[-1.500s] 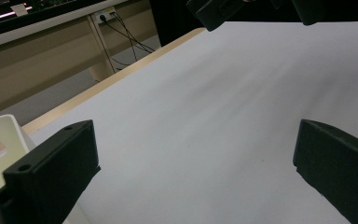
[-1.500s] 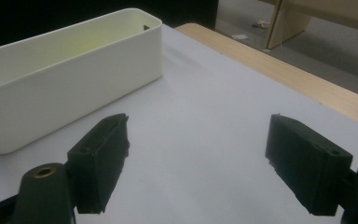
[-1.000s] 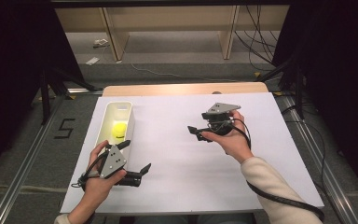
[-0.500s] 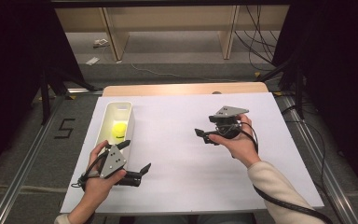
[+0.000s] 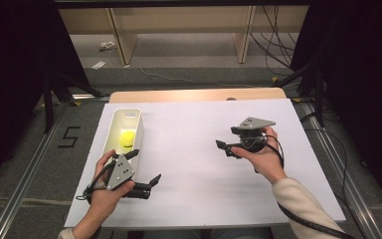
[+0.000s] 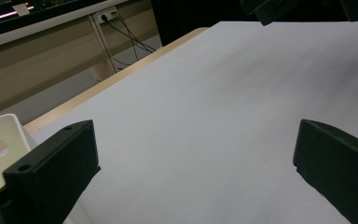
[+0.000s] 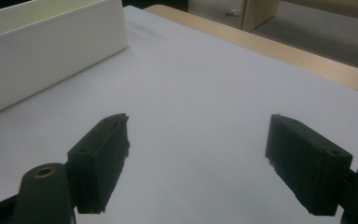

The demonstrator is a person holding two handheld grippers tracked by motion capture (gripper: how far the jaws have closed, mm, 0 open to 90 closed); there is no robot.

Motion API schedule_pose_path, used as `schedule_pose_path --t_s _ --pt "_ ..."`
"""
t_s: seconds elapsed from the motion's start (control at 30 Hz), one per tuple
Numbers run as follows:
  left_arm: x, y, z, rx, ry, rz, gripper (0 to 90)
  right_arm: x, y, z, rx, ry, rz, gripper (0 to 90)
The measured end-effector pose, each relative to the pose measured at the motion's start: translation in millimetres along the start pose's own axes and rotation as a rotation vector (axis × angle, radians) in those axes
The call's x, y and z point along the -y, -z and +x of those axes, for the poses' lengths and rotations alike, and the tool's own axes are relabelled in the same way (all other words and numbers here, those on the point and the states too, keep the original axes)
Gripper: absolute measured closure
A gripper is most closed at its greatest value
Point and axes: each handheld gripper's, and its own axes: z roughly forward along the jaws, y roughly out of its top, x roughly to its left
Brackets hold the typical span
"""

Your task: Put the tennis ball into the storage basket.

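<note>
A long white bin (image 5: pixel 132 115) stands along the left side of the white table cover, with a yellow ball (image 5: pixel 126 138) inside it. My left gripper (image 5: pixel 143 167) sits just in front of the bin's near end, held in a hand, jaws wide apart and pointing right. In the left gripper view, the left gripper (image 6: pixel 196 158) is open over bare white cover, with the bin's corner (image 6: pixel 0 135) at the left. My right gripper (image 5: pixel 225 148) hovers right of centre, pointing left toward the bin. In the right gripper view, that gripper (image 7: pixel 198 154) is open with nothing between its jaws, and the bin's wall (image 7: pixel 42 46) lies ahead.
The white cover (image 5: pixel 194 149) spans the table, with a strip of wooden edge (image 5: pixel 194 94) at the far side. Wooden shelving (image 5: pixel 179 30) stands on the floor beyond. Cables (image 5: pixel 308 219) trail from the right gripper over the near right corner.
The right hand and its gripper have shifted to the right and slightly nearer, away from the bin. The left gripper has stayed in place.
</note>
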Motion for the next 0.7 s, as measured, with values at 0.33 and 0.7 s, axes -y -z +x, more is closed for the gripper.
schedule_pose_path --t_s 0.33,0.7 --pt "-0.3 0.2 0.4 -0.004 -0.006 -0.001 0.0 10.3 17.1 -7.0 0.026 -0.018 -0.01 22.1" --pt "-0.4 0.5 0.7 -0.005 -0.005 -0.003 0.0 24.0 29.8 -10.2 0.04 -0.041 -0.01 22.1"
